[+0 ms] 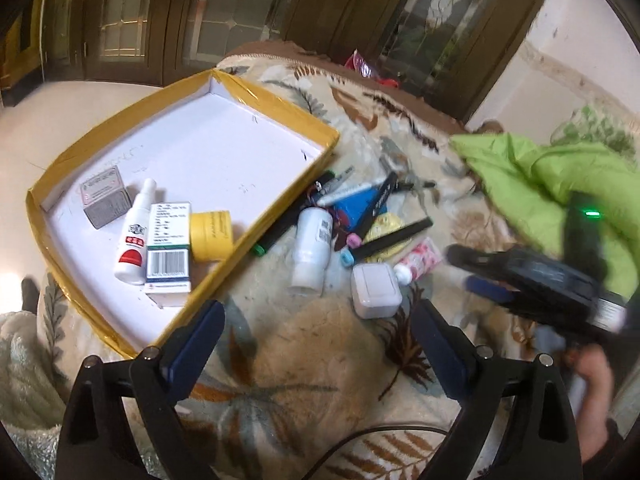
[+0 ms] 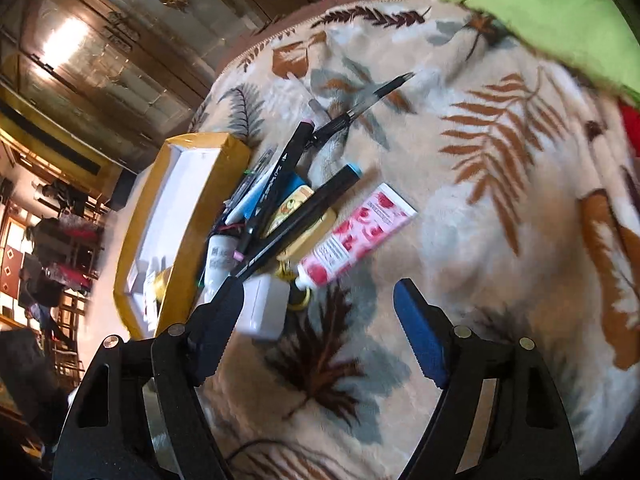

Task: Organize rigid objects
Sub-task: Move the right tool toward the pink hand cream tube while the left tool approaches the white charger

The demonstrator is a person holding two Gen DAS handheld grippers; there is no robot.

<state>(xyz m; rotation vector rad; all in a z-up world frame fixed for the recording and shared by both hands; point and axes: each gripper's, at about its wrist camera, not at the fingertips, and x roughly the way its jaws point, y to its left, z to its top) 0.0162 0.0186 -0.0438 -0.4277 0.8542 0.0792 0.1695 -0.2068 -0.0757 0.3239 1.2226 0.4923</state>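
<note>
The blanket (image 1: 320, 352) covers the whole surface, leaf-printed and soft, so anything on it can sink or roll under a push. On its left lies the tray (image 1: 256, 98), yellow-walled with a white floor, already holding a grey box (image 1: 105, 196), a spray bottle (image 1: 135, 236), a carton (image 1: 168, 248) and a yellow jar (image 1: 212, 236) near its lower wall. A green cloth (image 1: 540, 176) is bunched at the far right. Between the two lies the pile still to sort: a white bottle (image 1: 310, 252), black markers (image 1: 394, 238), a pink tube (image 2: 356, 236) and a white case (image 1: 375, 290) (square, rounded corners).

Both grippers are empty with fingers spread wide: the left gripper (image 1: 320, 340) hovers over bare blanket, and the right gripper (image 2: 320, 320) hovers near the pile's edge. The likely step is picking the next piece for the tray. The case looks the best choice, since it sits clear of the tangle; coming straight down and closing across its flat sides should avoid dragging the markers.

In the right view the case lies just beside the left finger, partly behind it, and the tube's cap sits a little ahead of the gap. In the left view the case lies just ahead of the right finger
</note>
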